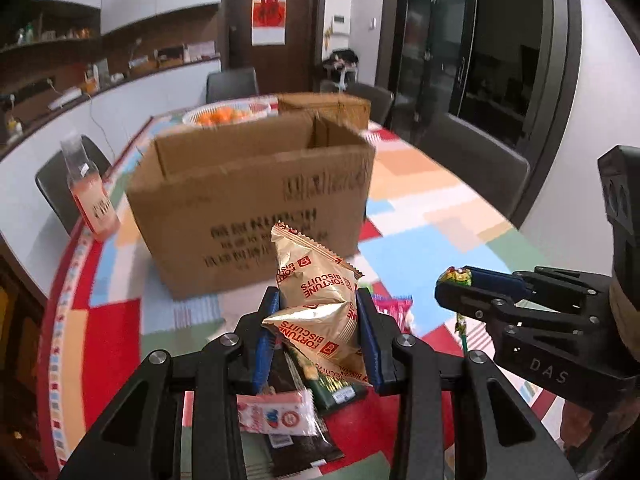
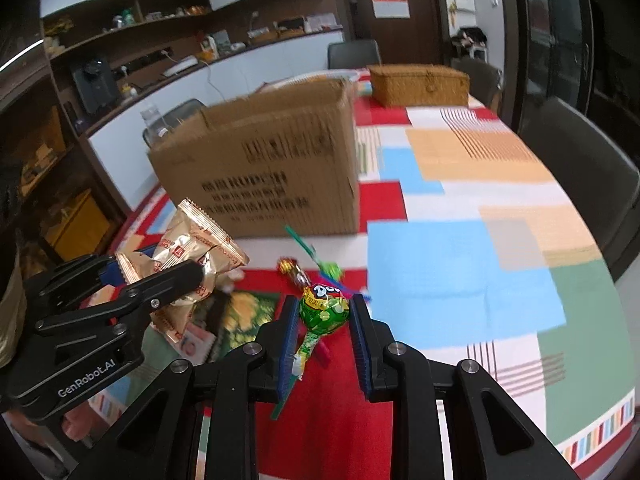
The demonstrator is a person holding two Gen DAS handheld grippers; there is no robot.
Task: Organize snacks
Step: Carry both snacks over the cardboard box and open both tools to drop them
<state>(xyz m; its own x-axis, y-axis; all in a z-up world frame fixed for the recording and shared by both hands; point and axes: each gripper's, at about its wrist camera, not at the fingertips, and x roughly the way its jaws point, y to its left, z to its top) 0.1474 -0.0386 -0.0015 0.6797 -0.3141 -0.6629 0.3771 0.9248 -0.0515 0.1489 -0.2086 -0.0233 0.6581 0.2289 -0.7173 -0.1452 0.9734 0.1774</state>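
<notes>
My left gripper (image 1: 318,300) is shut on two gold Fortune Biscuits packets (image 1: 316,288), held above the table in front of an open cardboard box (image 1: 256,196). In the right wrist view those gold packets (image 2: 192,248) stick out of the left gripper (image 2: 192,276) at the left. My right gripper (image 2: 325,308) is shut on a green-wrapped lollipop (image 2: 325,306), its stick hanging down between the fingers. From the left wrist view, the right gripper (image 1: 456,280) shows at the right with the lollipop (image 1: 456,277) at its tip. The cardboard box (image 2: 264,164) stands just behind both grippers.
More snack packets (image 1: 280,416) lie on the patchwork tablecloth (image 1: 432,184) under the left gripper, and loose lollipops (image 2: 296,272) lie ahead of the right one. A pink bottle (image 1: 94,200) stands left of the box. A wicker basket (image 2: 418,84) and a fruit plate (image 1: 224,114) sit behind.
</notes>
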